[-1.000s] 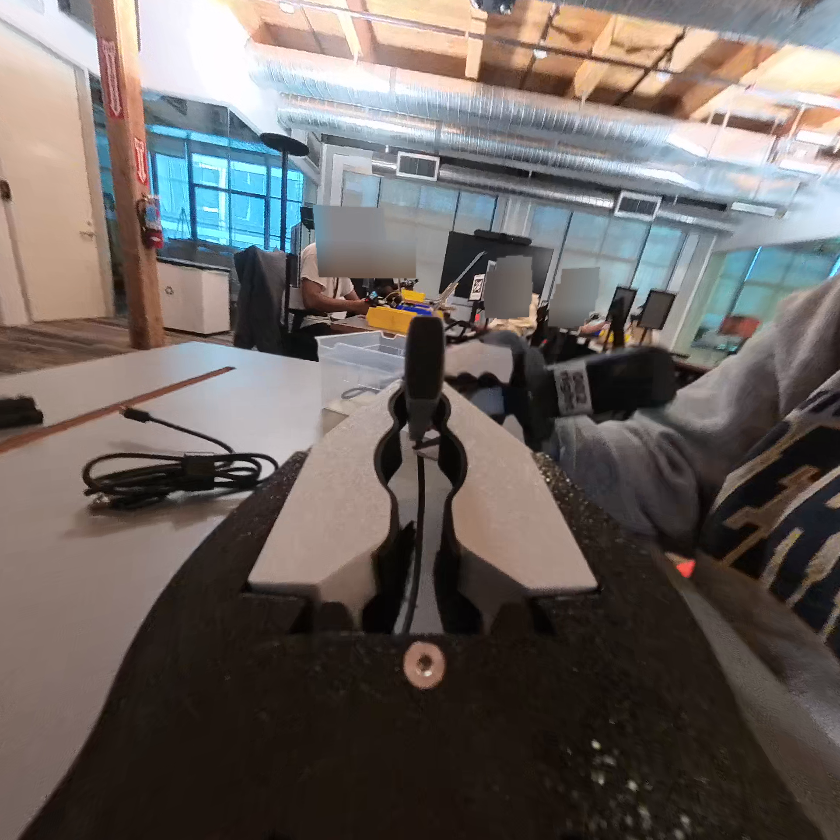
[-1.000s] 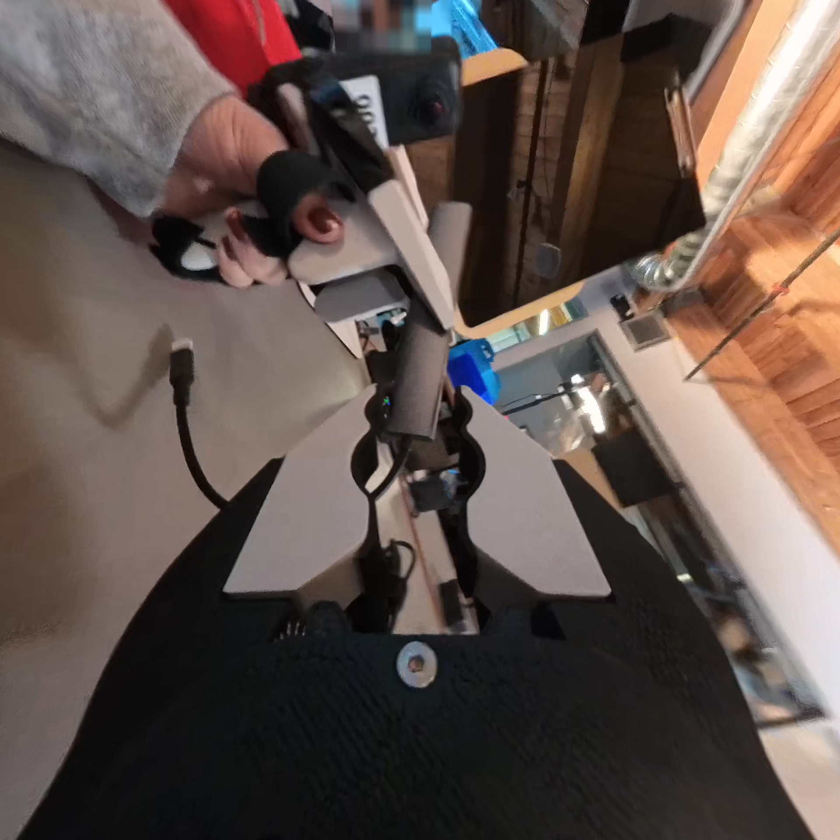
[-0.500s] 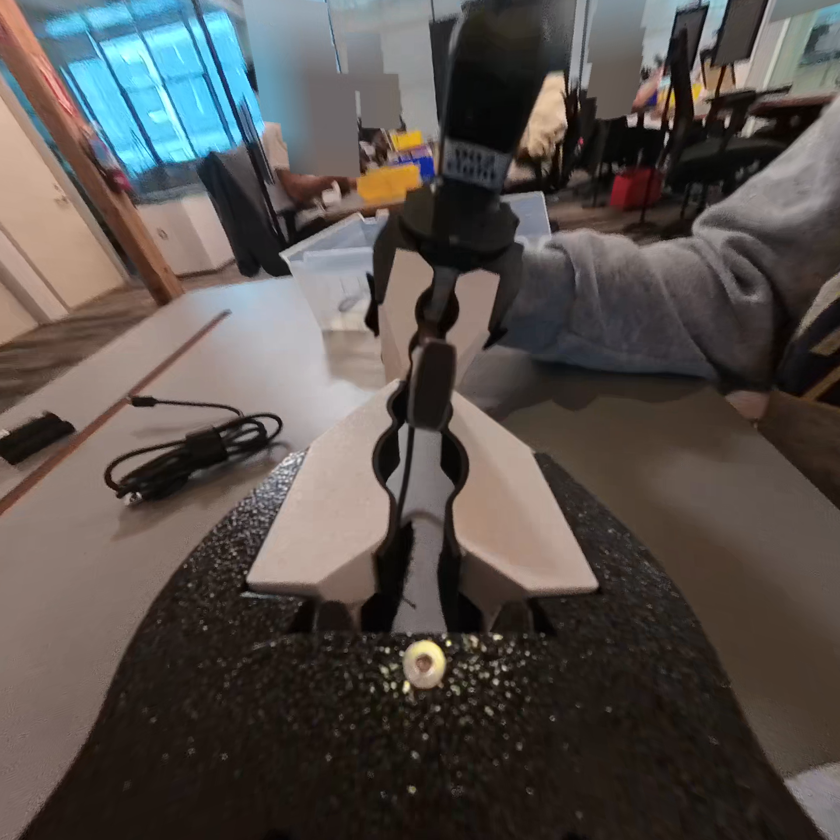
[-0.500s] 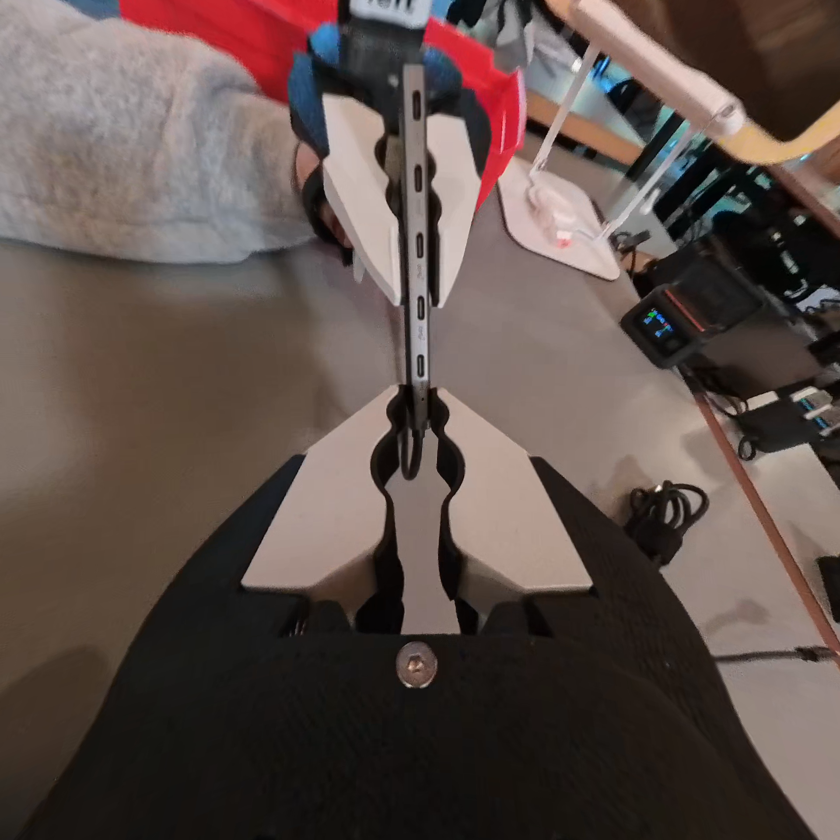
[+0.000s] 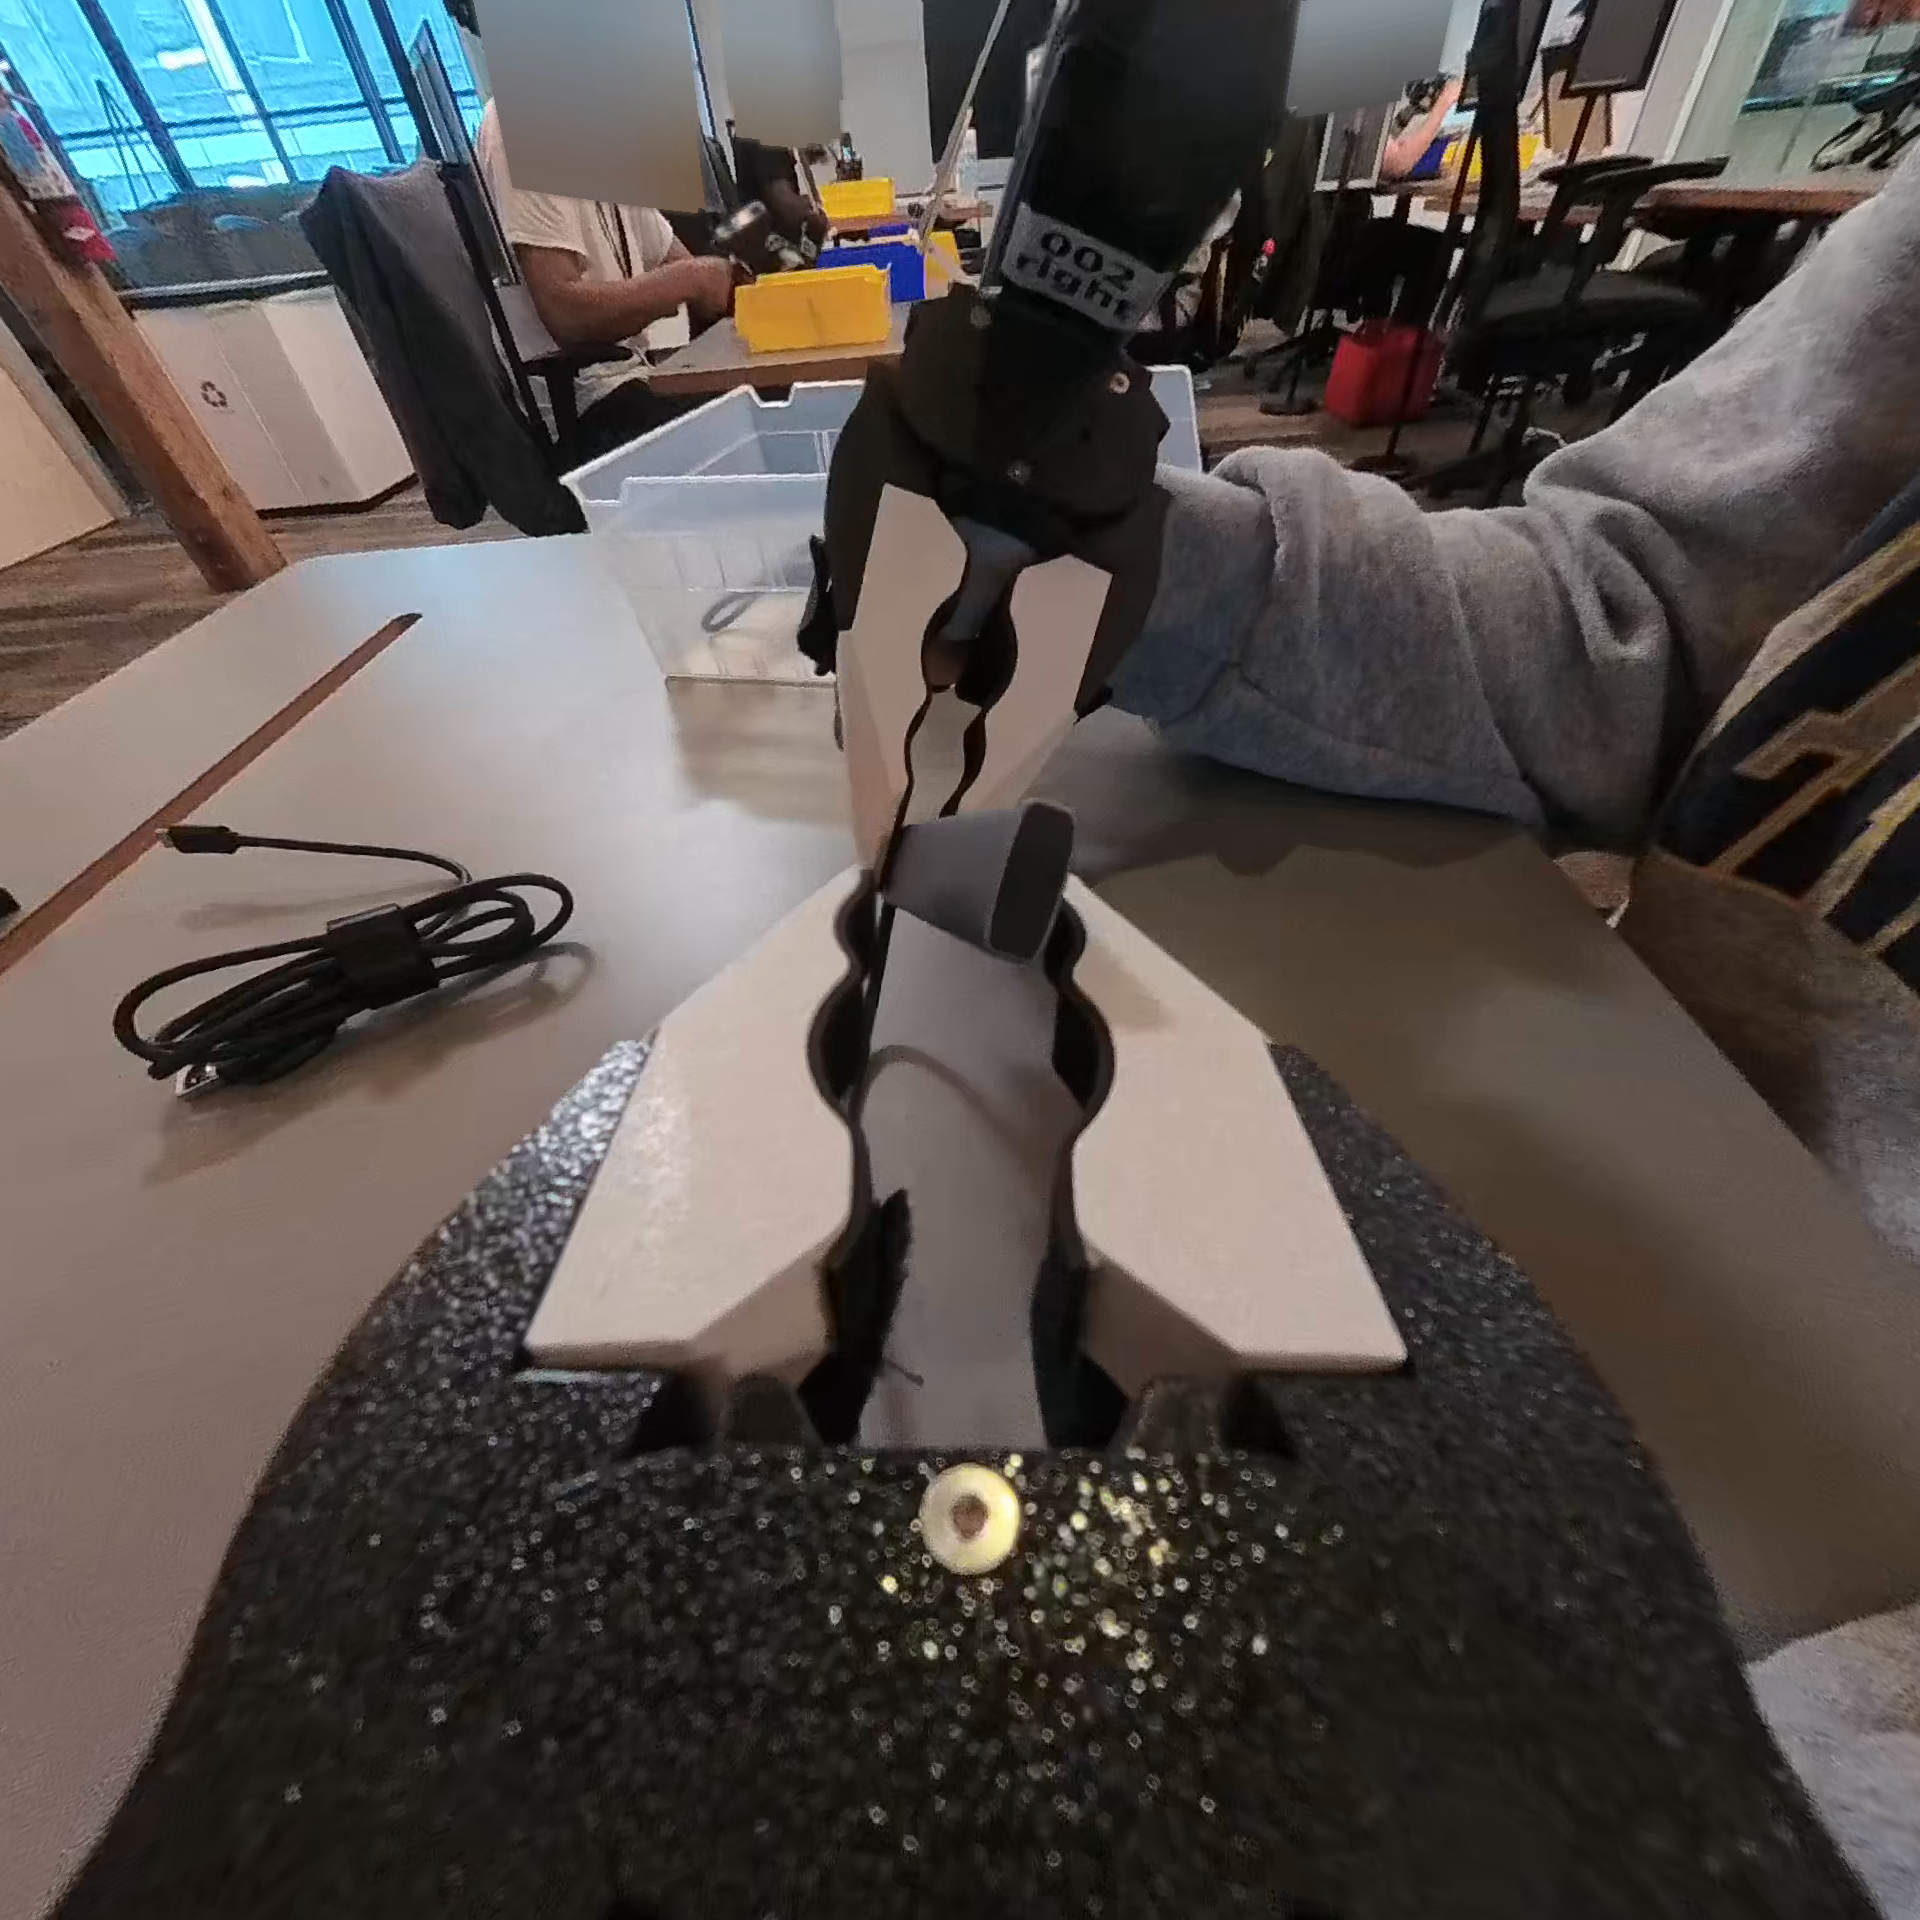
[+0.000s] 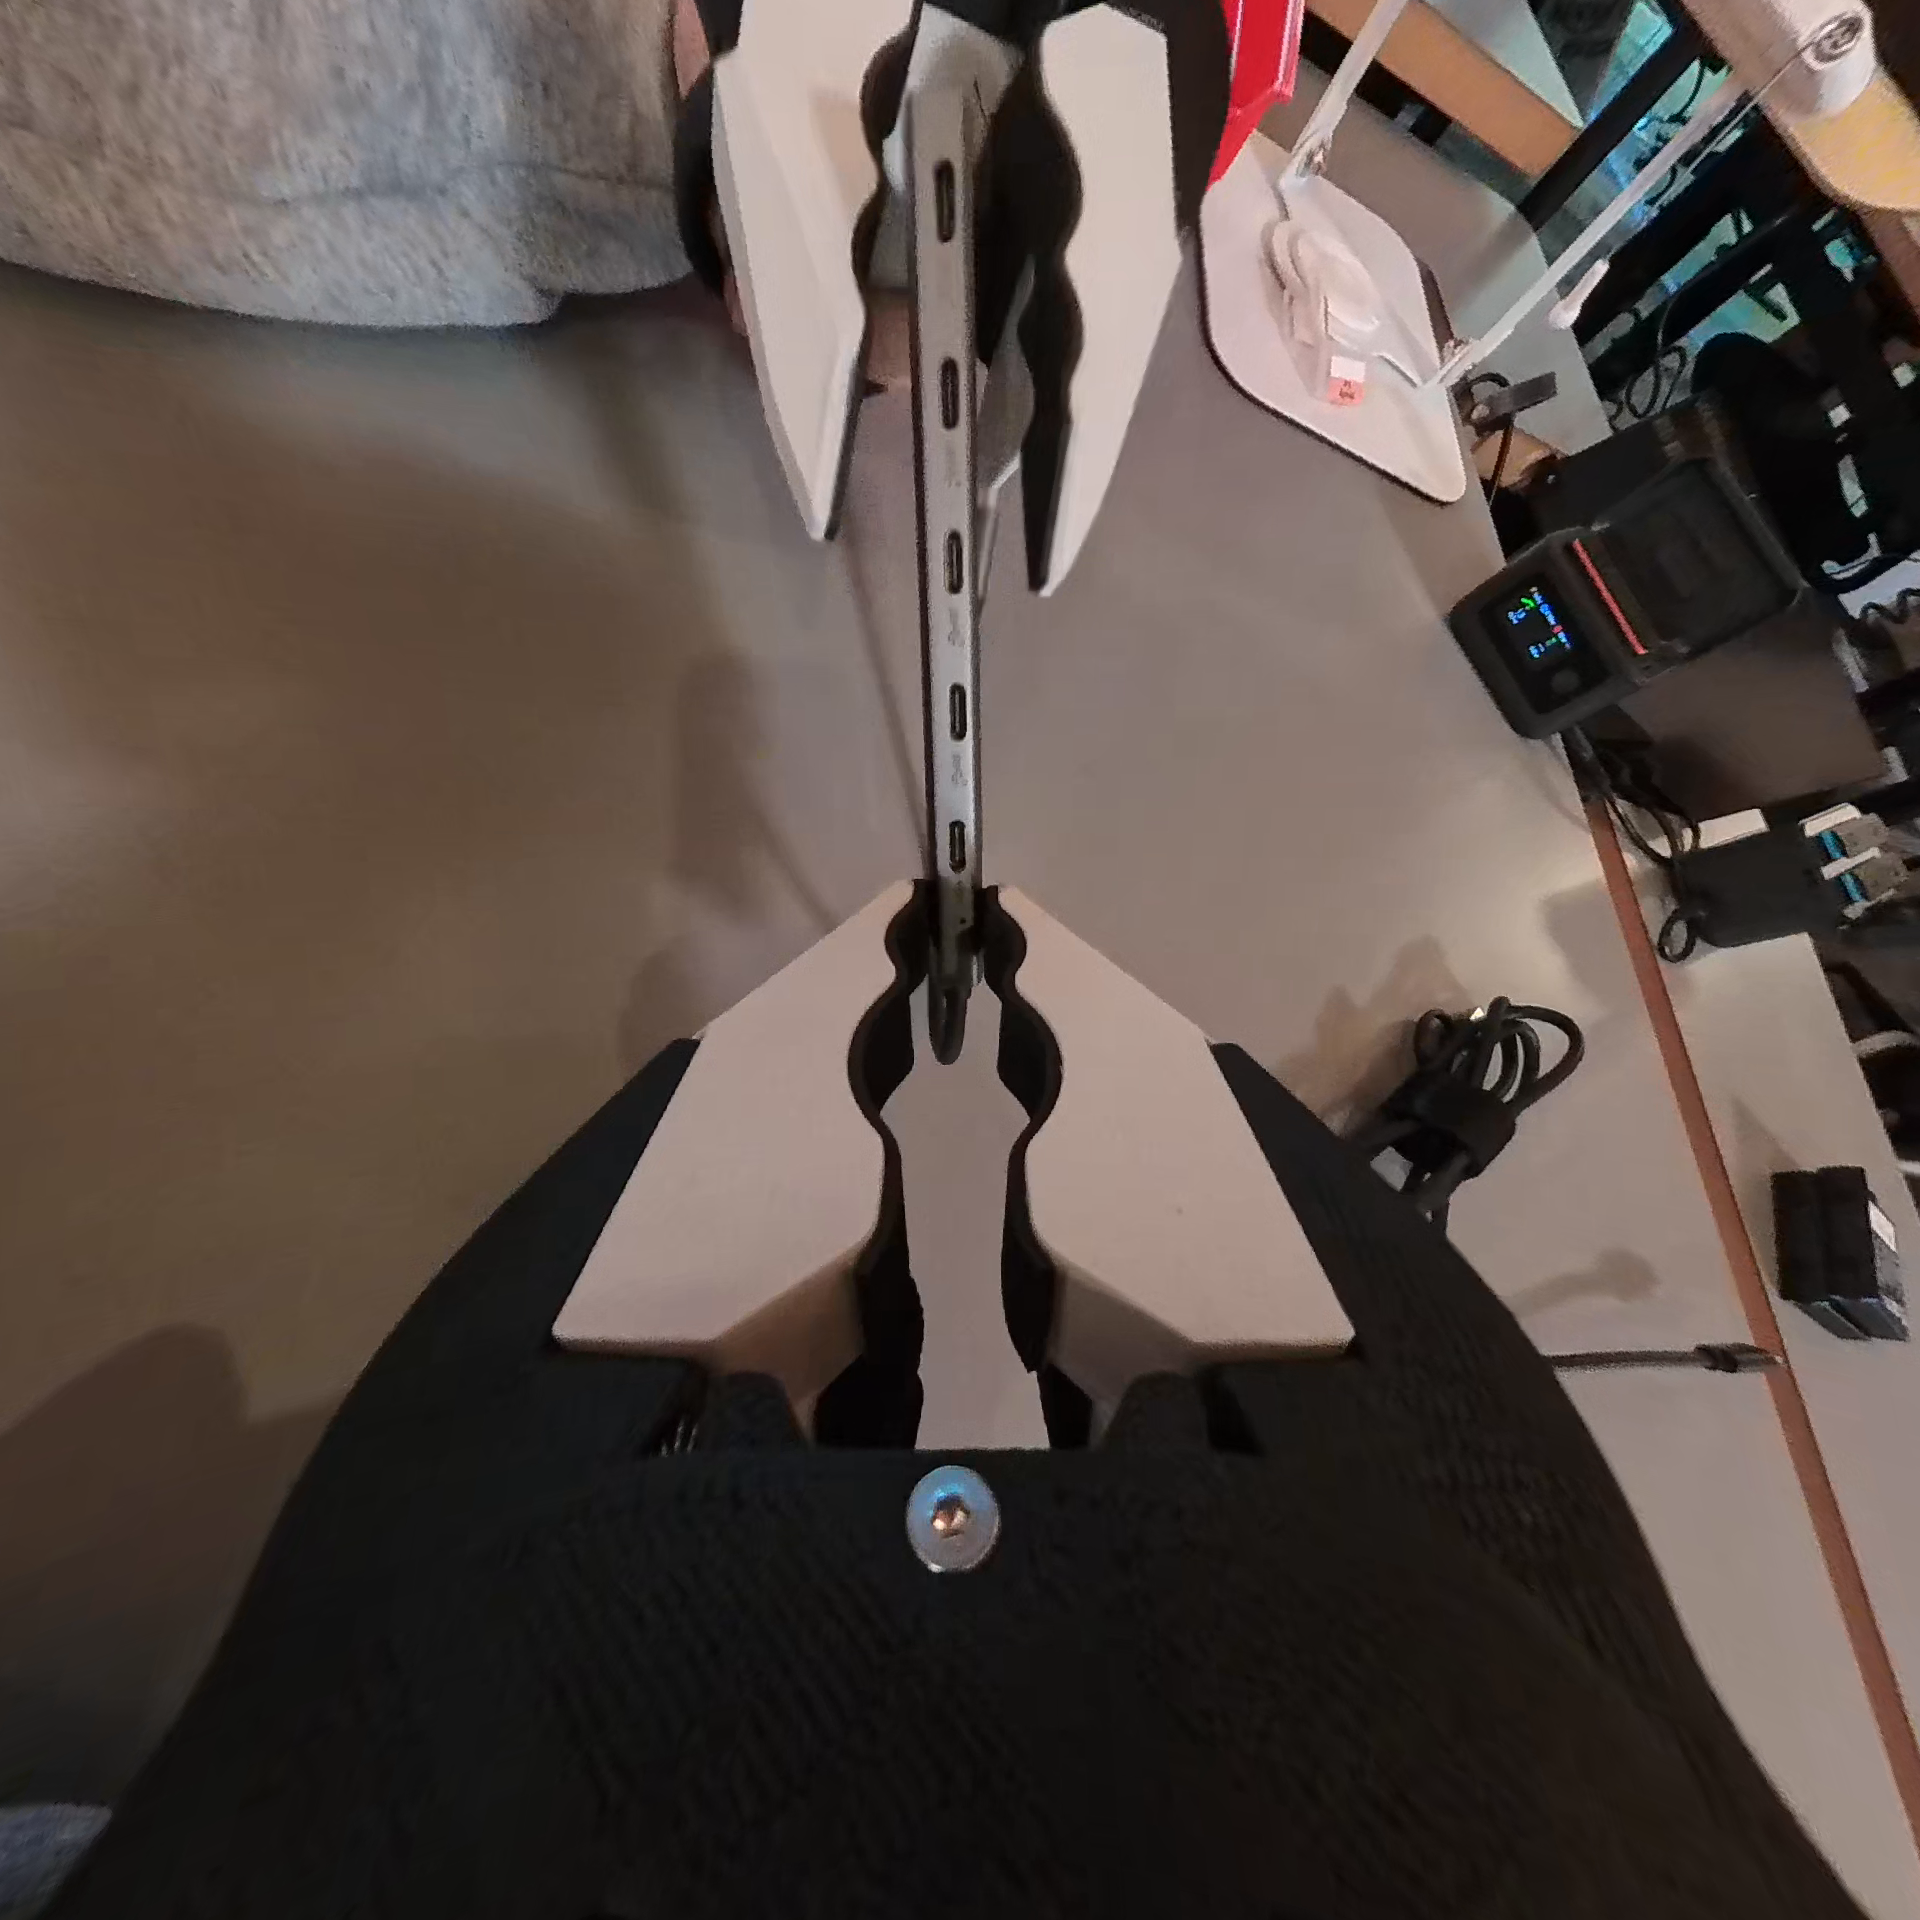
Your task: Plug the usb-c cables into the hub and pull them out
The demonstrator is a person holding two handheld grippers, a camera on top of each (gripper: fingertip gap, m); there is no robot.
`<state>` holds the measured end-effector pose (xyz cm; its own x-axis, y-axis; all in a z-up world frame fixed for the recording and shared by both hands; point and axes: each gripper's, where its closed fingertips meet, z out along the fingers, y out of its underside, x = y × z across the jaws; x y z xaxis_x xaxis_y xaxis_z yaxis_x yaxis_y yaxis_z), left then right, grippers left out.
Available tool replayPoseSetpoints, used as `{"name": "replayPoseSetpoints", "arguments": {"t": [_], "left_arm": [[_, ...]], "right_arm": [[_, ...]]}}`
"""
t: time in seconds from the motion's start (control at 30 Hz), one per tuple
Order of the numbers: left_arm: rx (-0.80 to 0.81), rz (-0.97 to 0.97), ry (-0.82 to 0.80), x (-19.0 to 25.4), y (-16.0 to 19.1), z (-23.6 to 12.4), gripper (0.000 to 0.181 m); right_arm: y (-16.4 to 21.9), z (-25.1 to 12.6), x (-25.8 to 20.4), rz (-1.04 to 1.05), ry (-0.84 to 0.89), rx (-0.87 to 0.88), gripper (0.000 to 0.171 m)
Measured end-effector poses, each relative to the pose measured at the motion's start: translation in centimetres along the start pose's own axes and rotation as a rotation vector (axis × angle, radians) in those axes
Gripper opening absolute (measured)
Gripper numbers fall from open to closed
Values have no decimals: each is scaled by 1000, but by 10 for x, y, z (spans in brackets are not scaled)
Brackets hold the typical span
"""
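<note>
The grey USB-C hub (image 6: 951, 644) is a thin bar with a row of ports, held above the table between both grippers. My right gripper (image 6: 951, 894) is shut on the hub's near end, where its short black lead (image 6: 943, 1029) loops between the fingers. My left gripper (image 5: 966, 904) is open, its fingers standing apart around the hub's other end (image 5: 956, 873). It shows at the top of the right wrist view (image 6: 935, 556) with a gap beside the hub. A coiled black USB-C cable (image 5: 343, 966) lies on the table, also seen in the right wrist view (image 6: 1475, 1091).
A clear plastic bin (image 5: 717, 488) stands behind the right gripper (image 5: 925, 800). A grey sleeve (image 5: 1455, 623) reaches in from the right. A white lamp base (image 6: 1340, 312), a dark power unit (image 6: 1621, 623), black blocks (image 6: 1839, 1257) and another cable plug (image 6: 1714, 1356) lie by the table seam.
My left gripper's jaws have opened off the hub. Both grippers tilted down toward the table and moved closer together; the right gripper stays shut on the hub.
</note>
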<state>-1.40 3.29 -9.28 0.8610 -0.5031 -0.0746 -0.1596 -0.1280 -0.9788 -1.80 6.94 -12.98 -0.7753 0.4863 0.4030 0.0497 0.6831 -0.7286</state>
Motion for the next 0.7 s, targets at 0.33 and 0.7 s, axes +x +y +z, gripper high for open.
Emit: {"name": "replayPoseSetpoints", "arguments": {"t": [0.33,0.7], "left_arm": [[41,64,-102,-13,-10,-10,8],[22,133,-603,-85,1,-35,8]], "right_arm": [[-17,-2,4,135,-13,126,17],[96,-51,174,720,921,105,24]]}}
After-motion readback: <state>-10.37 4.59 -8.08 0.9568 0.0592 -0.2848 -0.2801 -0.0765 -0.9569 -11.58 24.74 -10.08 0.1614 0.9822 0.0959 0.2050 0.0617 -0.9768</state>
